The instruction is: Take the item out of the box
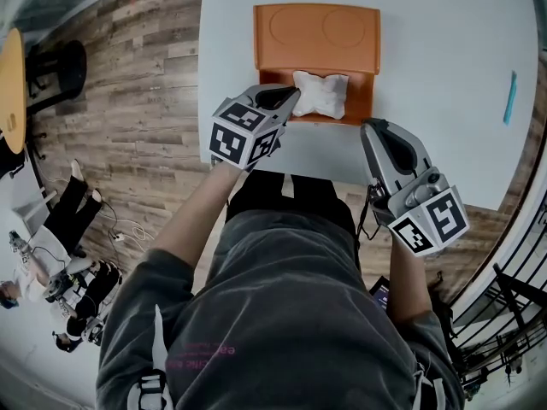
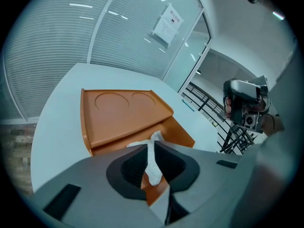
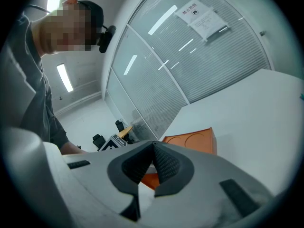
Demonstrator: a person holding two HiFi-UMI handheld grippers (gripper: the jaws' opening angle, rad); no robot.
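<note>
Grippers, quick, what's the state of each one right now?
Left gripper: closed on a corner of the white pouch.
Right gripper: closed, empty.

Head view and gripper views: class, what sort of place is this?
Probably an office or meeting room: a large white table, a wood-plank floor, and a glass wall with blinds.
</note>
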